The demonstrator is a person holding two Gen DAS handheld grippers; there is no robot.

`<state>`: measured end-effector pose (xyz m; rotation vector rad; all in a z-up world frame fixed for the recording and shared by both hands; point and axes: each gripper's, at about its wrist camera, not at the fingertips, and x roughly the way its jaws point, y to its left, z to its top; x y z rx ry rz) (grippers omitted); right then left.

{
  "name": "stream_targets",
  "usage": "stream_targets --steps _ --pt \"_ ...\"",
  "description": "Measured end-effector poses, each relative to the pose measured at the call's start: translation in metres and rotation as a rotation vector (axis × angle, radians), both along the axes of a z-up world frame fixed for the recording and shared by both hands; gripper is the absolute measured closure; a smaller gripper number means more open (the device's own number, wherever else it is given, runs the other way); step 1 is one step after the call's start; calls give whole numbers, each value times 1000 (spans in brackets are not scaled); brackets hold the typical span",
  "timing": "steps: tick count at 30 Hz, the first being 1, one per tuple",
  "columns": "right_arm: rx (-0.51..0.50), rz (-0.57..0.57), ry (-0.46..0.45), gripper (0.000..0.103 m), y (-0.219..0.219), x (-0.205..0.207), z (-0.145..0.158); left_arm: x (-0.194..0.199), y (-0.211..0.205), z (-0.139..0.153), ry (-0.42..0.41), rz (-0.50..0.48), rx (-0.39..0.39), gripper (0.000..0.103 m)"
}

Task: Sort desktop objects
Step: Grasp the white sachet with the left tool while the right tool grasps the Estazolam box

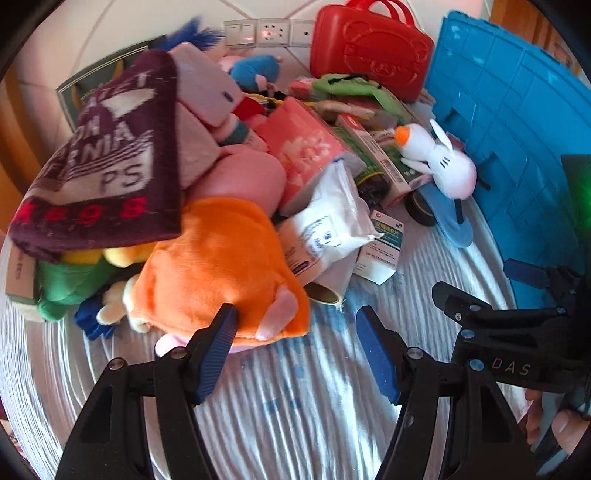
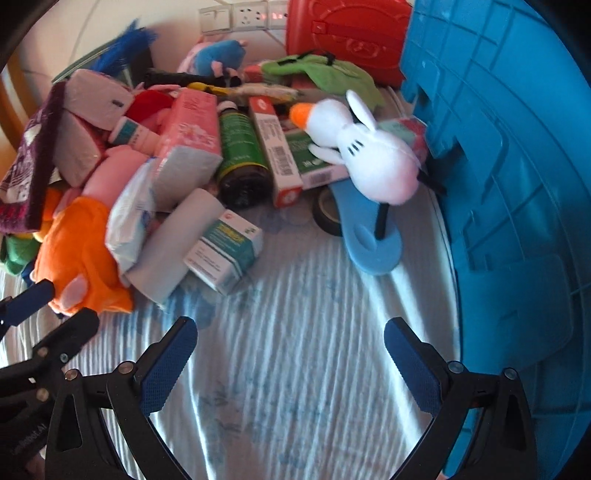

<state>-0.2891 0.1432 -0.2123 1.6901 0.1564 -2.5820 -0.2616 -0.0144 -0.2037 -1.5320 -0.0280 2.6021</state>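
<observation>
A heap of mixed objects lies on a striped white cloth. In the left wrist view my left gripper is open and holds nothing; its left pad sits at the edge of an orange plush toy. In the right wrist view my right gripper is open over bare cloth, short of a teal and white medicine box. A white plush goose lies on green boxes next to the blue crate. Both grippers hover side by side, and each view shows the other gripper at its edge.
A maroon towel, pink tissue pack, white pouch, dark bottle, tape roll and blue flip-flop crowd the pile. A red plastic case stands at the back by wall sockets.
</observation>
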Motion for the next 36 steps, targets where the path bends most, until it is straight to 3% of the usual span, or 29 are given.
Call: stream_targets --steps 3,6,8,11,16,18,20,21,23,27,29,30,31,36 --pt "-12 -31 -14 0 9 -5 -7 -10 13 -3 11 -34 -37 37" --pt "-45 -50 -17 0 14 -10 -9 -11 20 6 8 -82 -27 37" --pt "-70 -31 -15 0 12 -13 -9 -5 20 11 0 -113 -8 37" --pt "-106 6 -25 2 4 -18 -12 -7 17 7 -3 -106 -53 37" --pt "-140 33 -40 20 -10 -35 -25 -22 10 -3 4 -67 -60 37" --pt "-139 43 -64 32 -13 -43 -35 -26 14 -4 9 -72 -76 37" --pt "-69 7 -60 44 -9 -46 -38 -30 19 -4 14 -69 -78 37" --pt "-25 -22 -60 44 -2 -46 -40 -31 22 -3 16 -73 -74 37" --pt "-41 -68 -82 44 17 -44 -40 -33 29 -1 16 -93 -46 39" --pt "-74 -82 -67 44 37 -35 -29 -46 42 -6 46 -60 -141 39" --pt "-90 -67 -47 44 37 -32 -23 -55 38 -13 24 -26 -141 50" --pt "-98 -59 -41 44 35 -31 -20 -56 34 -15 21 -12 -136 66" --pt "-108 -49 -37 44 33 -31 -18 -57 31 -17 17 -5 -132 73" --pt "-168 -21 -34 49 17 -41 -17 -55 21 -19 38 0 -126 80"
